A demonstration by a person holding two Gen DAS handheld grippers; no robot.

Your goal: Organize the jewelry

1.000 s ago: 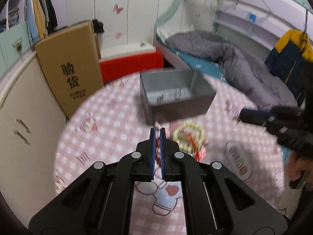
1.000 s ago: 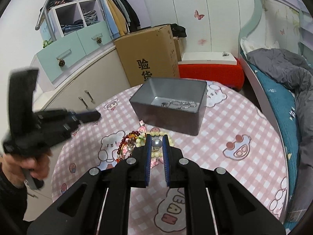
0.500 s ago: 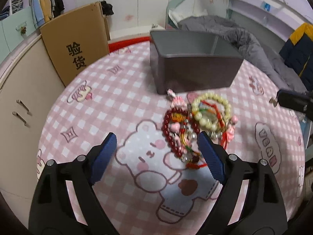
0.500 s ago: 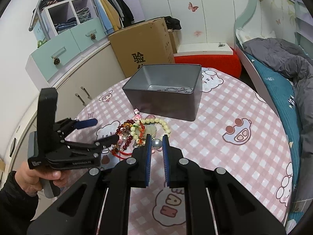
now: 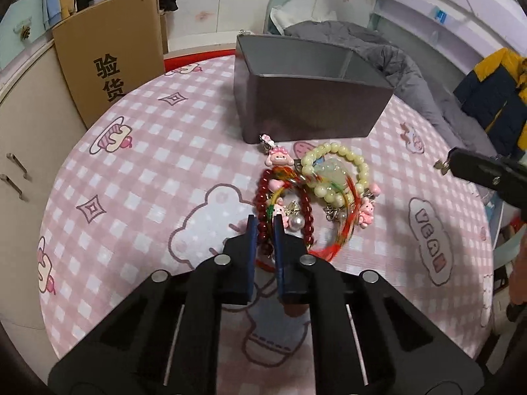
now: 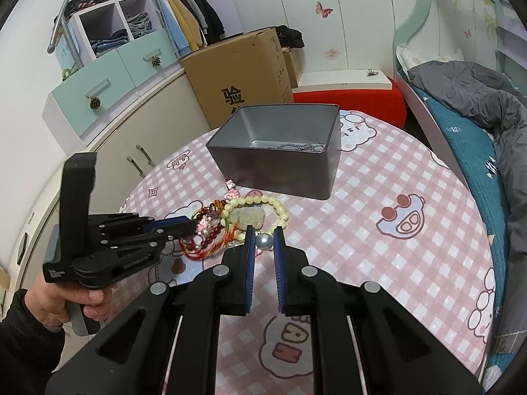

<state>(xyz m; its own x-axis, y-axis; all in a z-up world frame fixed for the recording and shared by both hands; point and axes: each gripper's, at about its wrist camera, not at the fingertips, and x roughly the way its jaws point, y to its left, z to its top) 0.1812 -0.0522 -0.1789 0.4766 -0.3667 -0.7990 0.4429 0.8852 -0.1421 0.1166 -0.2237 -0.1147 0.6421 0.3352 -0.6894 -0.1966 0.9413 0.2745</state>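
Plenty of open tablecloth [image 5: 138, 177] on the left half of my left view, nothing parked there. The grey tin [image 5: 309, 105] blocks the upper middle, with the bracelet pile [image 5: 313, 194] right up against its front wall (barely a gap). In my right view, the lower right of the cloth is free.
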